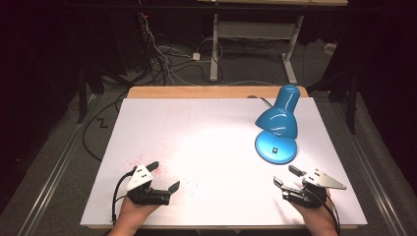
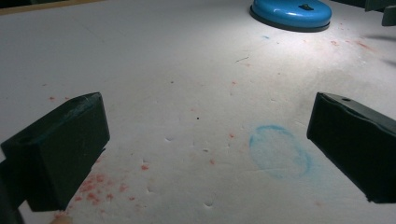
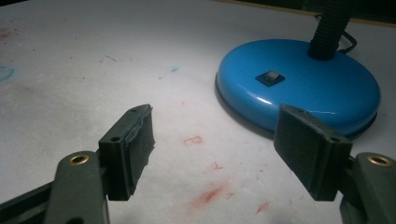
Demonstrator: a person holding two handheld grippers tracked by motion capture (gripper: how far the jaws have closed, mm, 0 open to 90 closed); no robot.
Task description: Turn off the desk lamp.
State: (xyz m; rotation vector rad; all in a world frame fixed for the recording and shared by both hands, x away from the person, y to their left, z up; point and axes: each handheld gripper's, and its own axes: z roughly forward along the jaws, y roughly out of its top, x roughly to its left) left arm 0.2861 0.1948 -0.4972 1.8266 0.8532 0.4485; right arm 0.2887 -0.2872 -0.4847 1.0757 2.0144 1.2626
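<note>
Facing blue lamp [image 1: 276, 132], both tongs [image 1: 158, 175] [image 1: 286, 176] open, empty; heavy glossy base [image 3: 299, 88] likely slippery, so grip ribbed neck [image 3: 330, 29].

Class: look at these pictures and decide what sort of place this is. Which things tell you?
Probably a lab or workshop set up for recording, not a home: a stained white table board lit by a glossy blue desk lamp, loose cables on the grey floor, and dark surroundings.

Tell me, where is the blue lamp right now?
The blue lamp stands on the right side of the white table in the high view, lit, just beyond the right gripper.
</note>
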